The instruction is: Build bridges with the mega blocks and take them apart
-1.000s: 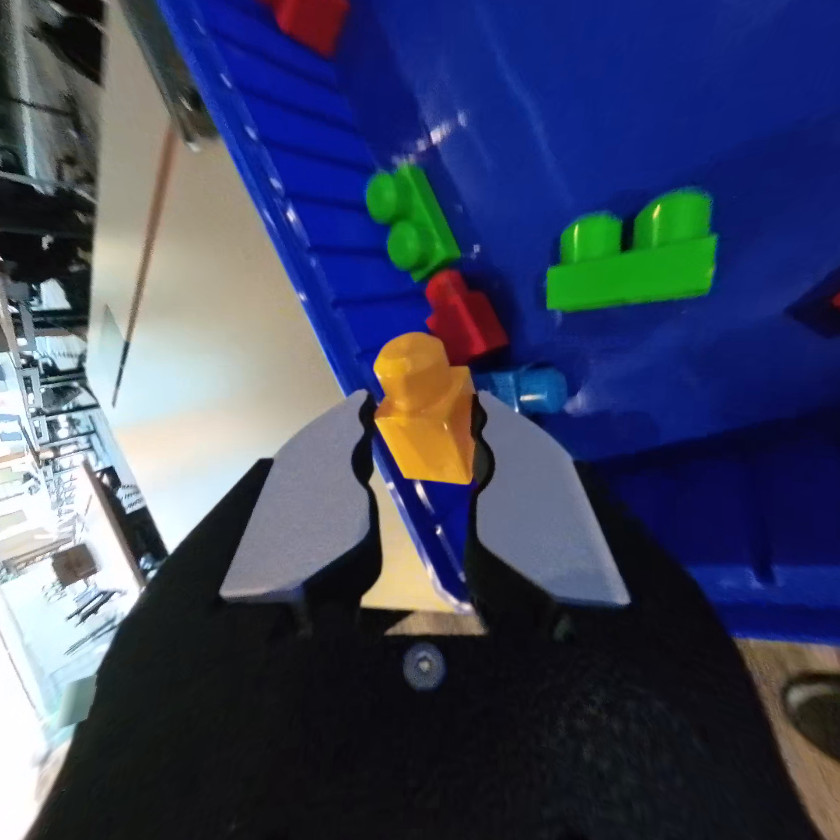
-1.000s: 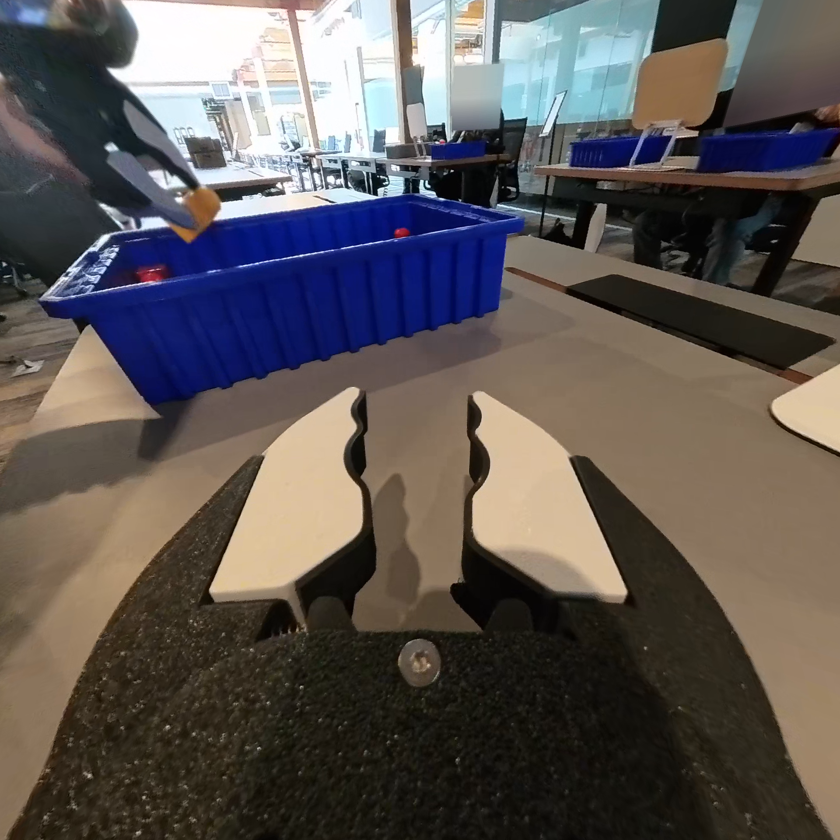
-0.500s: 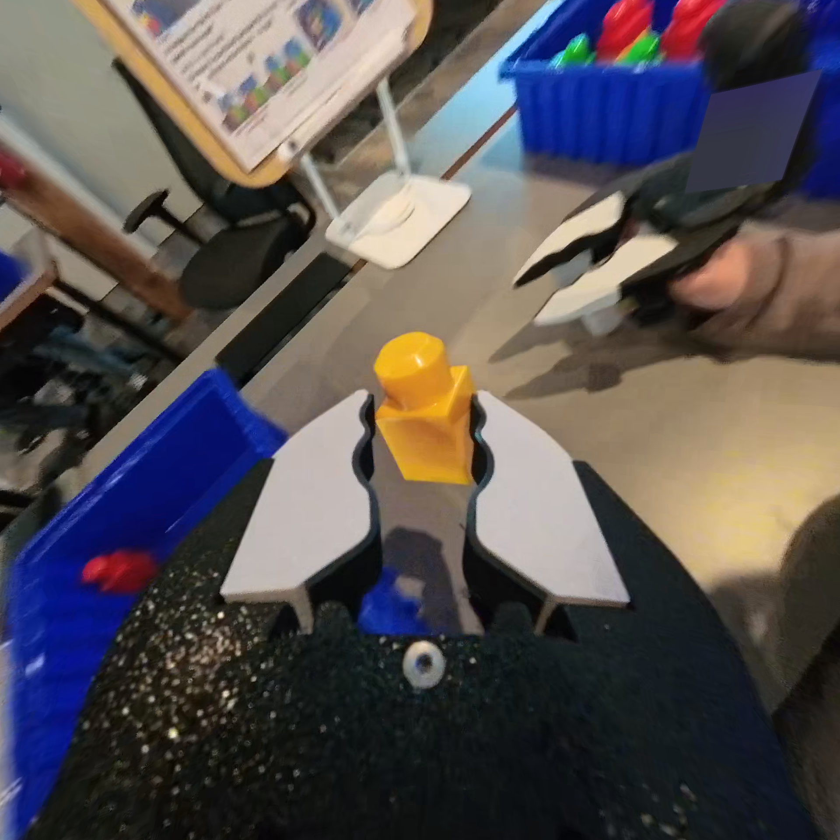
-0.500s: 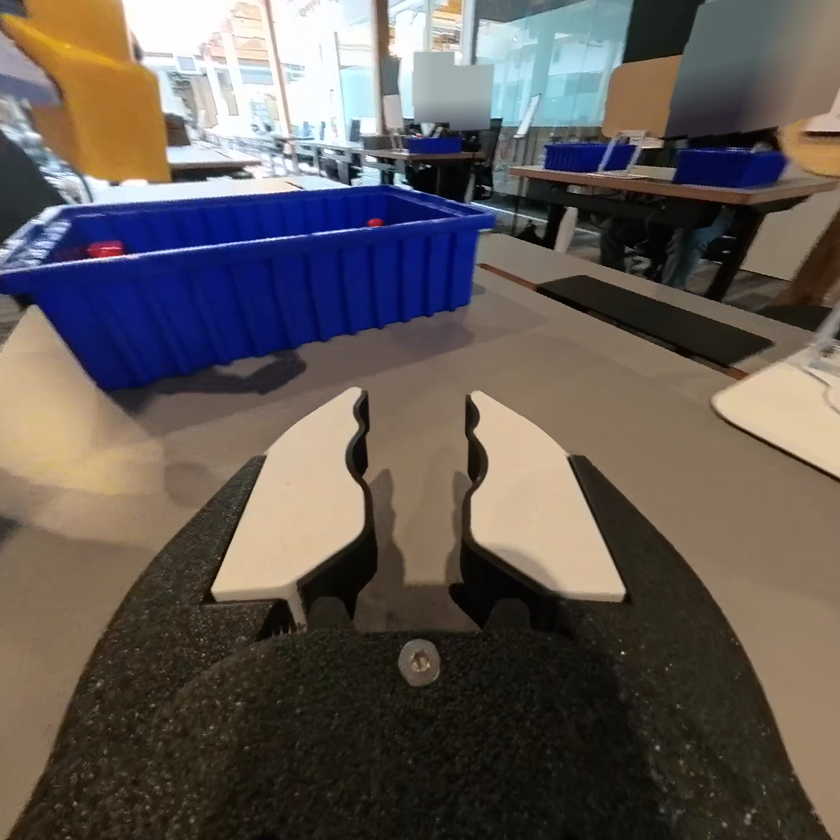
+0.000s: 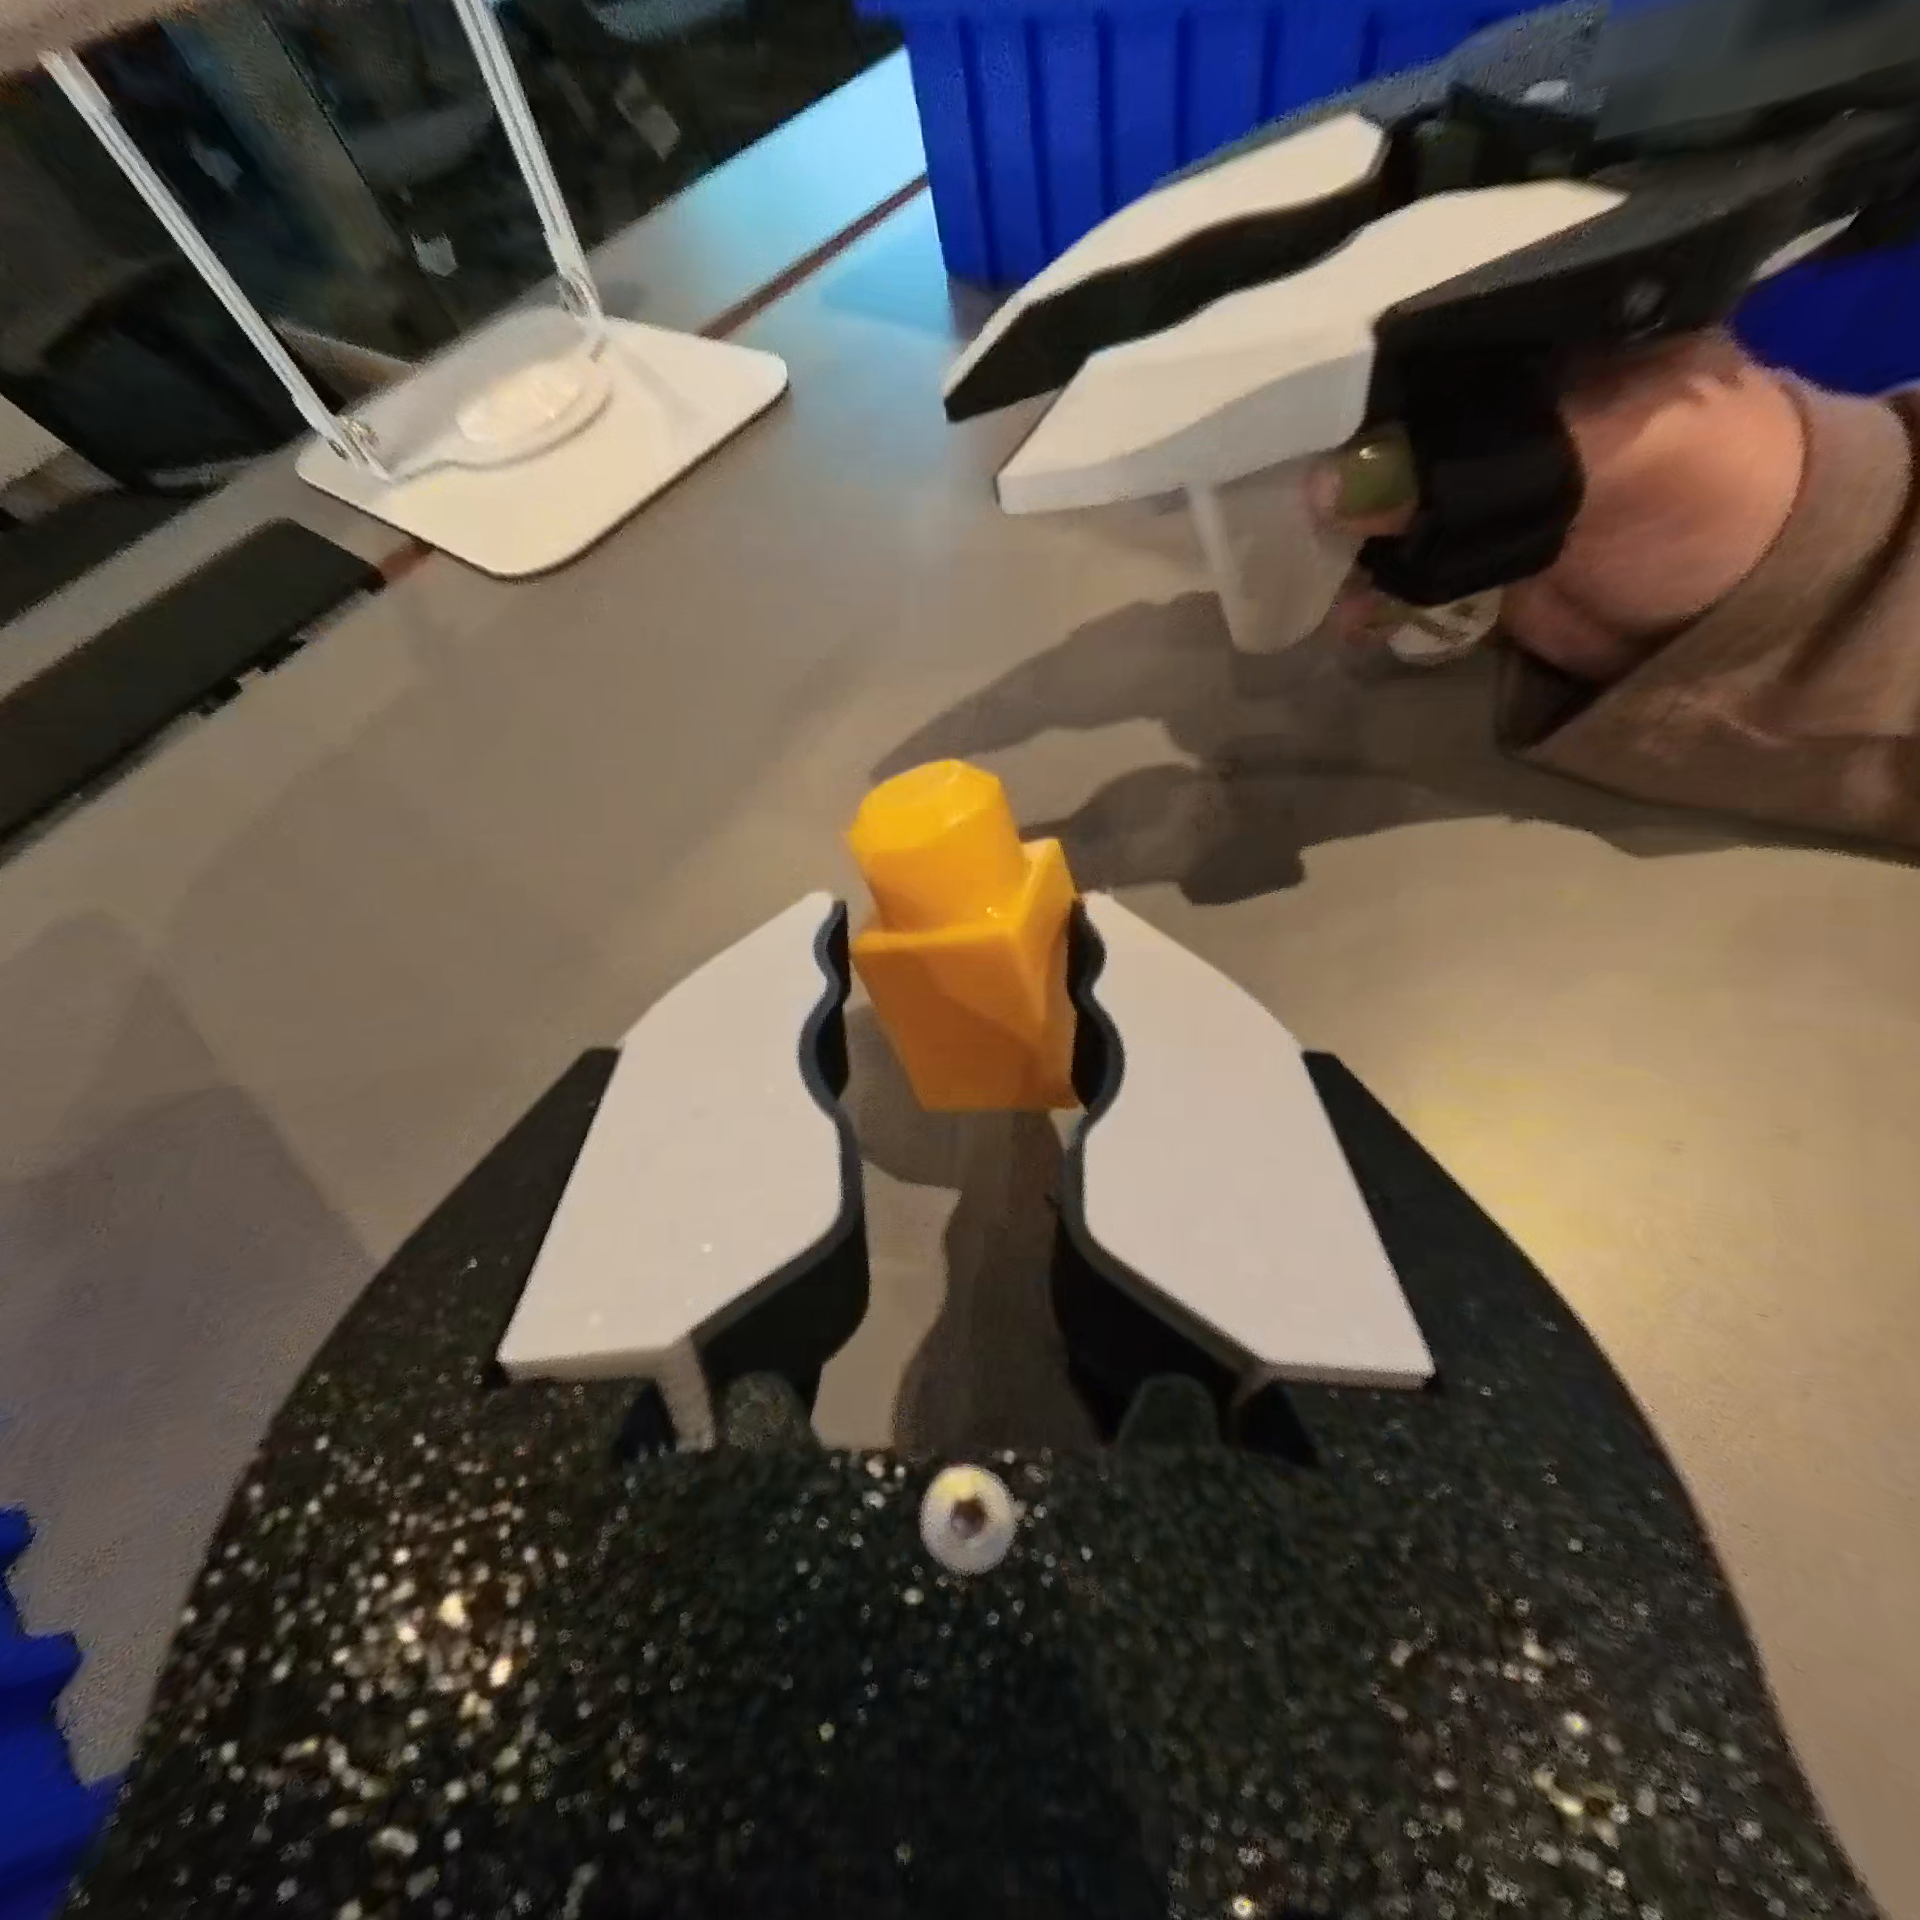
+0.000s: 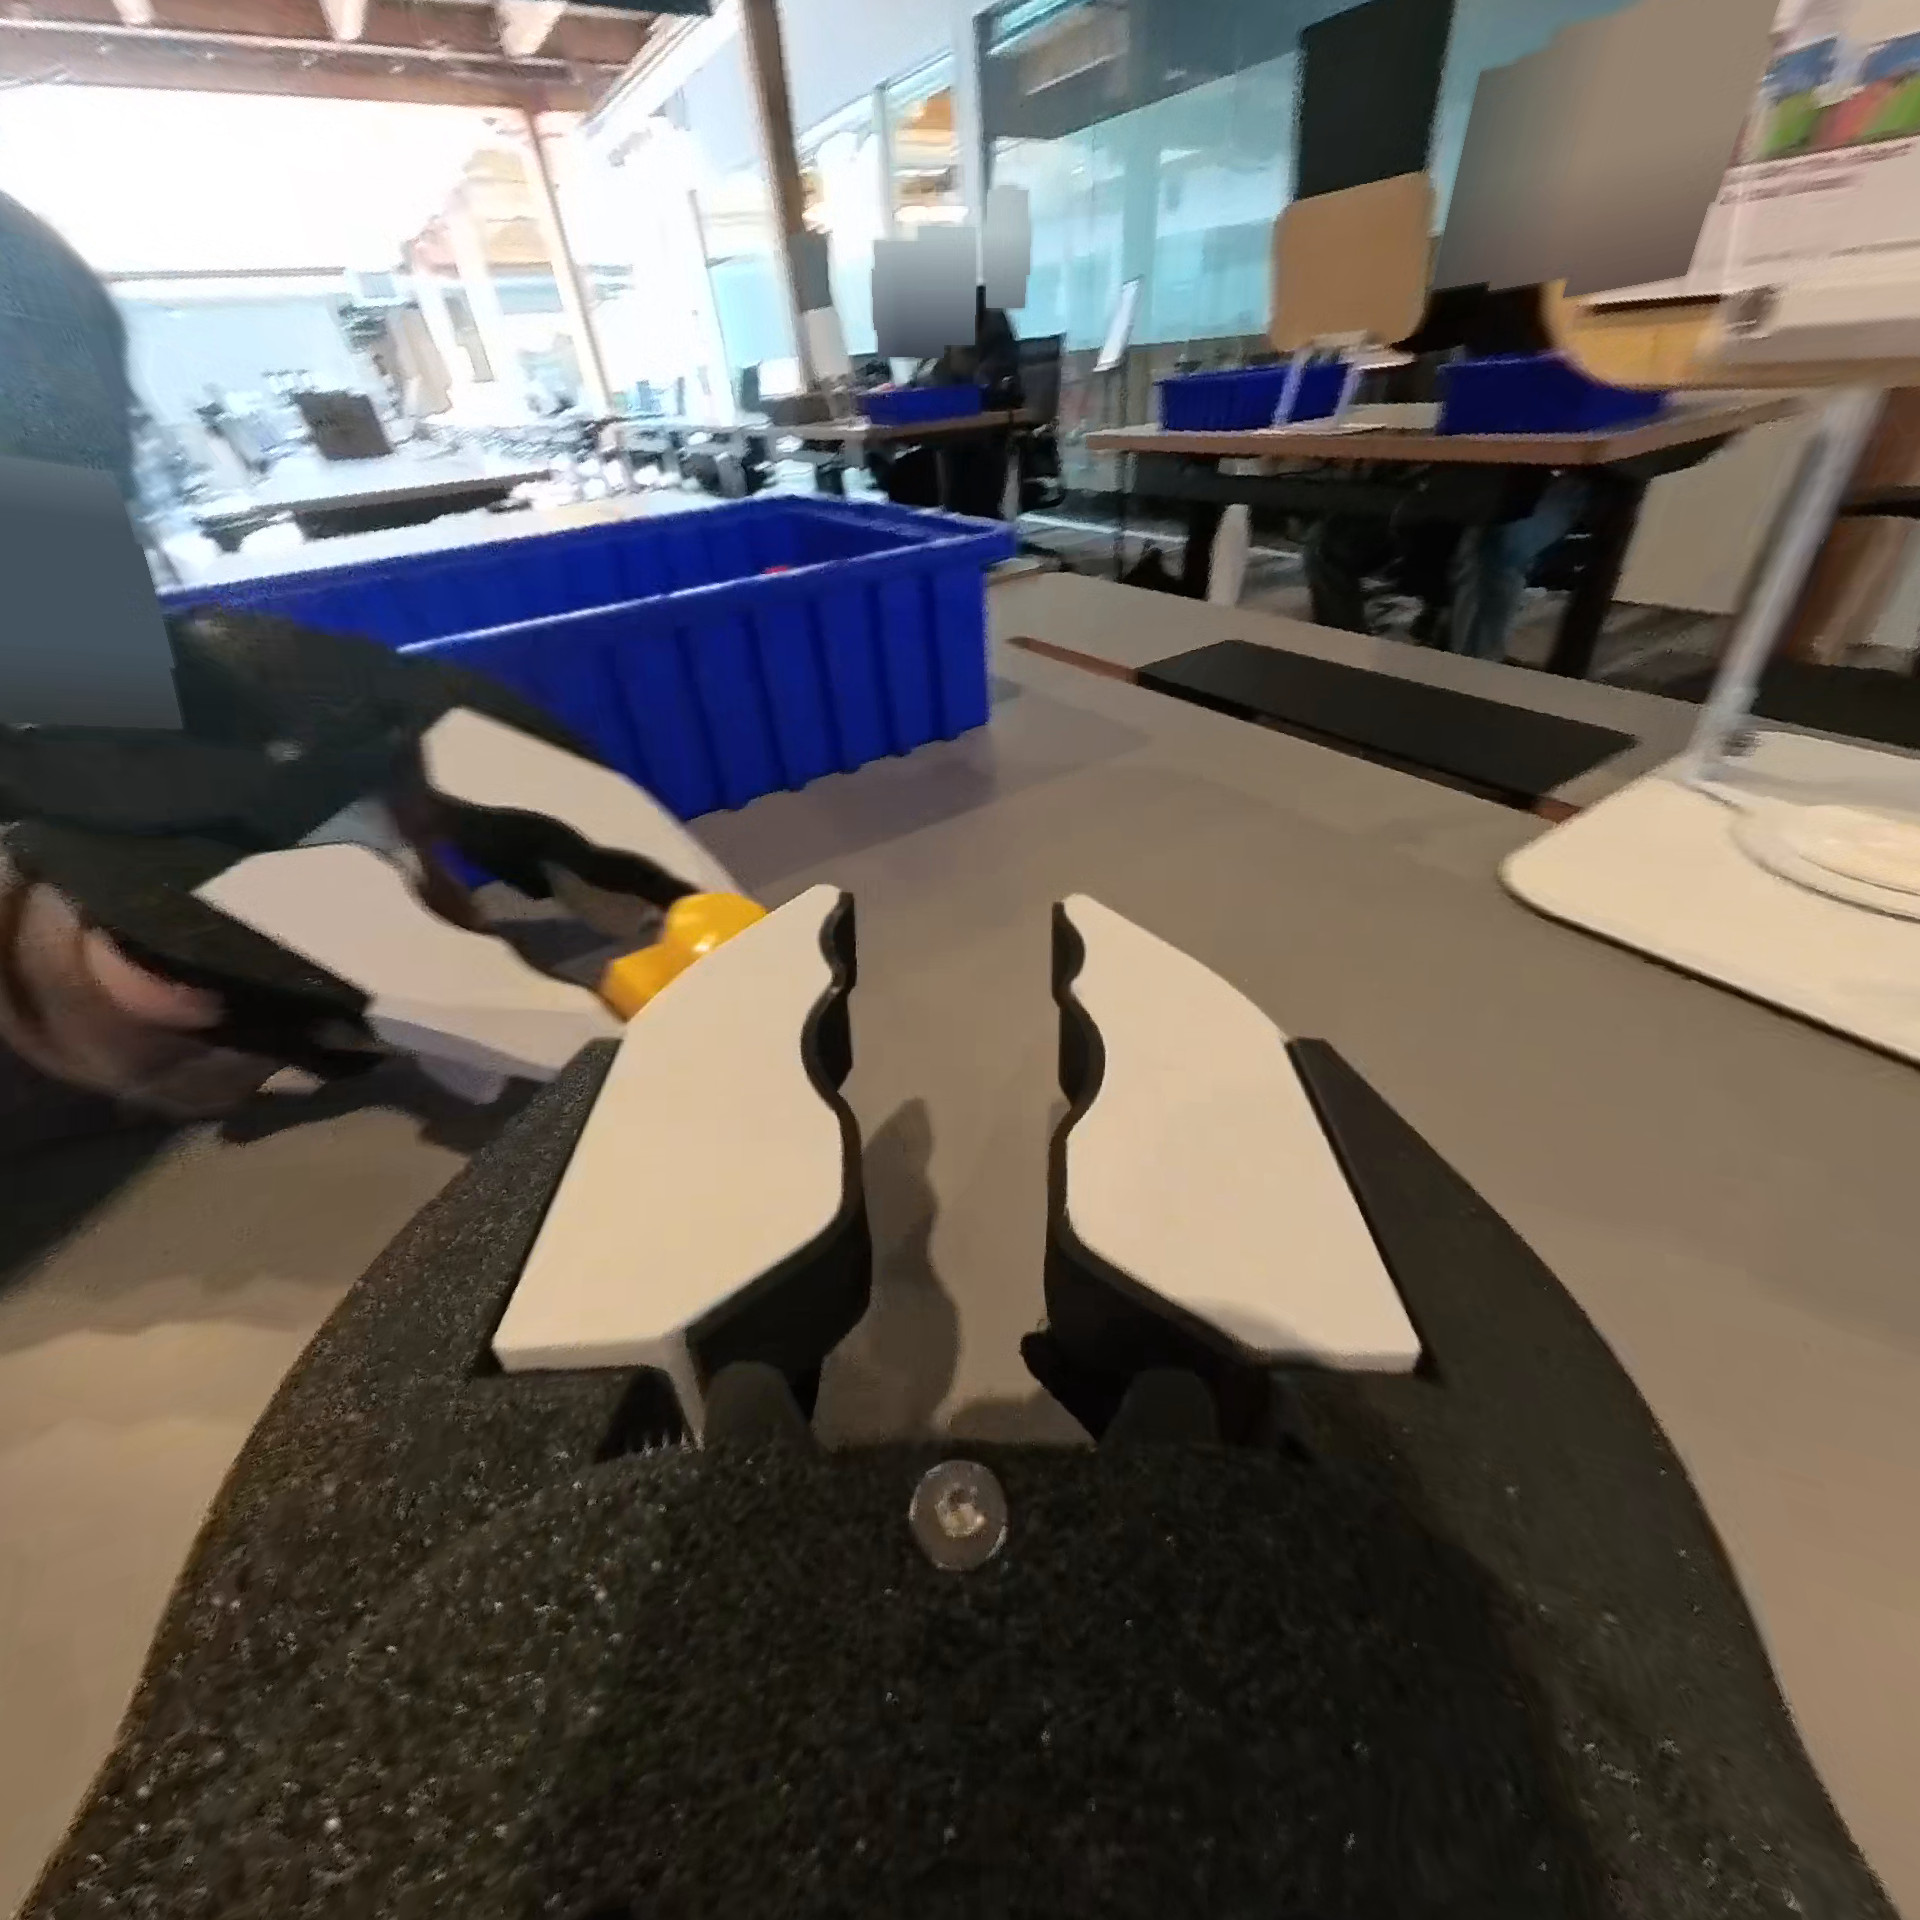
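Note:
My left gripper (image 5: 958,925) is shut on an orange one-stud block (image 5: 961,987), stud pointing away, held low over the grey table (image 5: 416,831). The same block (image 6: 681,951) and left gripper (image 6: 634,935) show at the left of the right wrist view, close beside my right fingers. My right gripper (image 6: 954,925) is open and empty just above the table; it also shows at the upper right of the left wrist view (image 5: 987,436), held by a hand. A blue bin (image 6: 727,665) of blocks stands behind the left gripper.
A white stand base (image 5: 540,436) with clear legs sits on the table's far side, also at the right in the right wrist view (image 6: 1714,914). A black strip (image 6: 1382,717) lies along the table's far edge. A second blue bin (image 5: 1091,114) stands behind my right gripper. The gap from one gripper's tips to the other's is roughly 8 cm.
My left gripper has carried the orange block out of the blue bin and down to the table, close to my right gripper. My right gripper stayed open and turned slightly right.

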`<state>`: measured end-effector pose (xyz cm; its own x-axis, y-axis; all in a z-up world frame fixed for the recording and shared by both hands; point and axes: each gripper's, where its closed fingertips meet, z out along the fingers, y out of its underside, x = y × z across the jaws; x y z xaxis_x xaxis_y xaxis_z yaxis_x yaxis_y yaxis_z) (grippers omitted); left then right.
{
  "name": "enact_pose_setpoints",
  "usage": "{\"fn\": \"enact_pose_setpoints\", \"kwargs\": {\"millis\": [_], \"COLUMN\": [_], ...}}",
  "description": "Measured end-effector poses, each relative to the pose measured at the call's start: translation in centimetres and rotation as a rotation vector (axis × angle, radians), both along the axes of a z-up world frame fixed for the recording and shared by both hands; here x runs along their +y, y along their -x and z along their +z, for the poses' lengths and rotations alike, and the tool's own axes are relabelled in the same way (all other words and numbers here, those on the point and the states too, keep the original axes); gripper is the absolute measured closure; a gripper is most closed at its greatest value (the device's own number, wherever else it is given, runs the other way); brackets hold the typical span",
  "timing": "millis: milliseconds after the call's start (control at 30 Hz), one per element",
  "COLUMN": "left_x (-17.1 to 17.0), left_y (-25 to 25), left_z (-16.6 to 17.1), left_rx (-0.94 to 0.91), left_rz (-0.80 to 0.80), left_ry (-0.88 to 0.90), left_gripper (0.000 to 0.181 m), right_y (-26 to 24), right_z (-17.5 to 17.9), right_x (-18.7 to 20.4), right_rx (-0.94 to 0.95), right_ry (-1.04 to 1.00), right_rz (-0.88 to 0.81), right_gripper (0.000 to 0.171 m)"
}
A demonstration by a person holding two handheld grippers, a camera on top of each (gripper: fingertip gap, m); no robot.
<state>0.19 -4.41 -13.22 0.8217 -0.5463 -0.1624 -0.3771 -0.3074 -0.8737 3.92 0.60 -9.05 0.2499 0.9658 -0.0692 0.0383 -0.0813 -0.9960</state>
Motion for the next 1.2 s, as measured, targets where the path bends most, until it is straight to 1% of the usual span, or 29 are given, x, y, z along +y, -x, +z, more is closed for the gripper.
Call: {"fn": "enact_pose_setpoints", "kwargs": {"millis": [100,200,267,333,433,467,533,633,667,700,767,867,933,1000,1067,1133,1200], "left_x": [-0.2,-0.6,-1.1,-1.6,-2.3,-2.4,-2.4,-2.6,-2.8,-3.1,-4.0,-5.6,-7.0,-8.3,-9.6,-11.0,-12.4], "left_y": [0.3,-0.3,-1.0,-1.6,-2.2,-2.3,-2.1,-1.1,-0.8,-0.4,0.2,1.6,2.5,3.7,5.6,8.2,12.3], "left_z": [-1.0,-0.9,-0.4,-0.1,0.2,0.2,0.3,0.8,1.2,1.9,3.4,5.3,6.7,8.3,9.8,11.2,12.6], "left_rx": [0.015,-0.002,-0.002,0.003,0.009,0.01,0.002,0.011,0.006,-0.004,-0.029,-0.042,-0.051,-0.057,-0.041,-0.014,0.001], "left_rz": [-0.007,-0.059,-0.116,-0.176,-0.244,-0.252,-0.225,-0.16,-0.141,-0.124,-0.091,-0.014,0.033,0.072,0.114,0.153,0.26], "left_ry": [0.049,0.023,-0.022,-0.064,-0.106,-0.109,-0.105,-0.059,-0.056,-0.06,-0.076,-0.05,-0.022,-0.037,-0.067,-0.077,-0.066], "left_gripper": [0.141,0.142,0.142,0.142,0.142,0.142,0.139,0.108,0.103,0.101,0.101,0.107,0.112,0.114,0.117,0.118,0.118], "right_y": [1.5,2.7,3.1,3.2,3.0,2.9,3.0,2.9,2.8,2.8,3.1,4.0,4.6,5.4,6.0,6.4,6.4], "right_z": [-0.8,-1.8,-2.1,-2.4,-2.9,-2.9,-2.8,-2.4,-2.5,-2.7,-3.2,-4.0,-4.1,-4.1,-4.0,-4.3,-5.1], "right_x": [-2.6,-4.4,-5.7,-6.7,-8.0,-8.0,-7.6,-5.9,-5.4,-5.2,-5.5,-6.5,-6.9,-7.4,-7.8,-8.0,-7.9], "right_rx": [-0.056,-0.113,-0.12,-0.142,-0.164,-0.163,-0.156,-0.171,-0.206,-0.244,-0.321,-0.415,-0.42,-0.417,-0.412,-0.441,-0.488], "right_ry": [0.026,0.116,0.187,0.27,0.384,0.39,0.358,0.211,0.151,0.095,0.012,-0.03,-0.003,0.068,0.102,0.069,0.016], "right_rz": [0.172,0.276,0.358,0.439,0.545,0.552,0.524,0.377,0.324,0.282,0.245,0.232,0.205,0.182,0.159,0.13,0.113], "right_gripper": [0.136,0.124,0.121,0.123,0.141,0.141,0.141,0.141,0.141,0.141,0.141,0.141,0.141,0.141,0.141,0.141,0.141]}}
